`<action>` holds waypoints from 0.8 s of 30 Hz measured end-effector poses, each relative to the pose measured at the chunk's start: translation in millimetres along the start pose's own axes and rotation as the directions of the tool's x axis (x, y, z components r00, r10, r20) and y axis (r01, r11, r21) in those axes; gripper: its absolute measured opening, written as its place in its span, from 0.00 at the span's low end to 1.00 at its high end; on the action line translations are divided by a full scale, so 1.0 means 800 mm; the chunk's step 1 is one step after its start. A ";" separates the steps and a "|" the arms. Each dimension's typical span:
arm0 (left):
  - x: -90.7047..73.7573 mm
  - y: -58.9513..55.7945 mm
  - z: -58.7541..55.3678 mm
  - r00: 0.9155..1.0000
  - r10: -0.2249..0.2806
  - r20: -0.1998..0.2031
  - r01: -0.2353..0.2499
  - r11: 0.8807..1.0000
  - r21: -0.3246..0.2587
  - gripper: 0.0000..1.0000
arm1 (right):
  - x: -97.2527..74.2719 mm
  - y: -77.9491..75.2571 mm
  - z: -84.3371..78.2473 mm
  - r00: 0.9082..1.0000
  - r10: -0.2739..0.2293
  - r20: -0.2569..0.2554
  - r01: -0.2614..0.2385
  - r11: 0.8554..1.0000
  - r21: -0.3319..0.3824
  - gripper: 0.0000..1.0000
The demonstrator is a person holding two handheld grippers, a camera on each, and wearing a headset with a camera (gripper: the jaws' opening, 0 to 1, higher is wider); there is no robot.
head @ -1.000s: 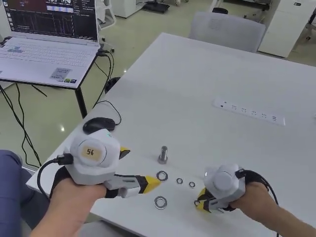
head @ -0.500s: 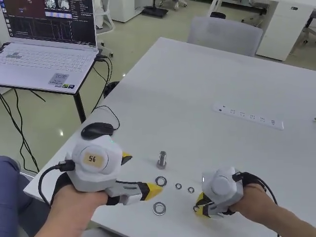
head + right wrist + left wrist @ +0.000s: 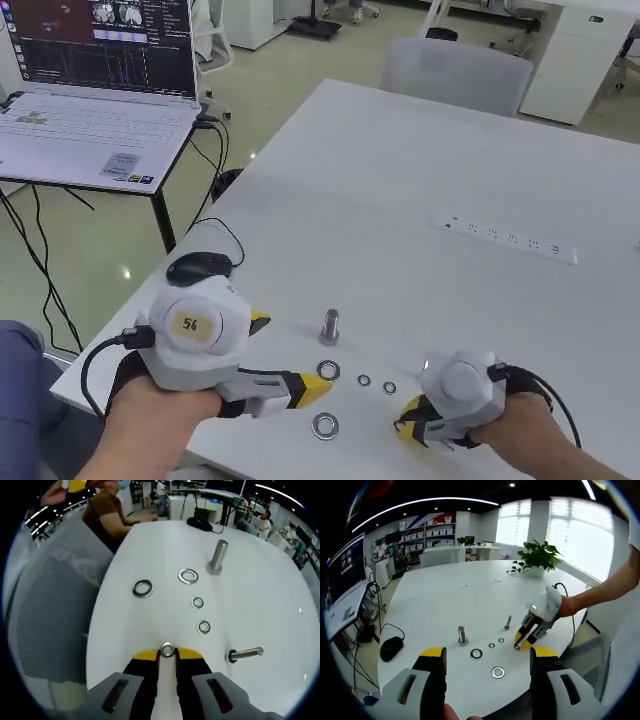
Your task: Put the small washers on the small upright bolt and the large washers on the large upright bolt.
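Observation:
The large upright bolt (image 3: 329, 326) (image 3: 218, 556) stands near the table's front edge. Two large washers (image 3: 328, 371) (image 3: 325, 426) and two small washers (image 3: 364, 381) (image 3: 389, 388) lie flat in front of it. The small upright bolt (image 3: 245, 654) (image 3: 508, 622) stands close beside my right gripper (image 3: 167, 652) (image 3: 406, 428), which is shut on a small washer (image 3: 167, 650) held at its yellow tips just above the table. My left gripper (image 3: 487, 655) (image 3: 285, 355) hovers open to the left of the washers, holding nothing.
A black mouse (image 3: 198, 267) and its cable lie at the table's left edge. A white power strip (image 3: 505, 238) lies further back on the right. A laptop (image 3: 90, 110) sits on a side table to the left, and a grey chair (image 3: 455, 75) stands behind.
My right gripper has drawn slightly back toward the near edge with the small washer in it. The left gripper has barely moved; the head camera shifted a little.

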State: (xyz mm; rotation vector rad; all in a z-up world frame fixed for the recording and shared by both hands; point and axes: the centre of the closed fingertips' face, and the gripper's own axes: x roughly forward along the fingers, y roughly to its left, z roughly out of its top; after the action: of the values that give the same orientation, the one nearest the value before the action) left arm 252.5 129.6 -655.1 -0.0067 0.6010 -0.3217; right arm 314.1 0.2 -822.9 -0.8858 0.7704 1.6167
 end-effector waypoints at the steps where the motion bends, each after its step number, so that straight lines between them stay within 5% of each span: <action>1: -0.001 0.001 -0.001 1.000 0.002 0.001 -0.002 1.000 -0.002 0.67 | -0.001 0.000 -0.001 1.000 -0.004 0.002 0.004 1.000 0.011 0.13; 16: -0.001 0.002 -0.002 1.000 0.004 0.001 -0.004 1.000 -0.006 0.67 | -0.030 -0.017 -0.008 0.993 -0.098 0.061 0.089 0.987 0.130 0.13; 24: -0.001 0.004 -0.001 1.000 0.006 0.003 -0.006 1.000 -0.010 0.67 | -0.062 -0.043 0.000 0.979 -0.187 0.085 0.172 0.973 0.154 0.13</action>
State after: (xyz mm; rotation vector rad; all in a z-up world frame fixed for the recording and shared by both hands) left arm 251.8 132.7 -655.8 -0.0151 0.5990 -0.3132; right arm 354.6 -17.5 -781.5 -0.7428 0.7085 1.4147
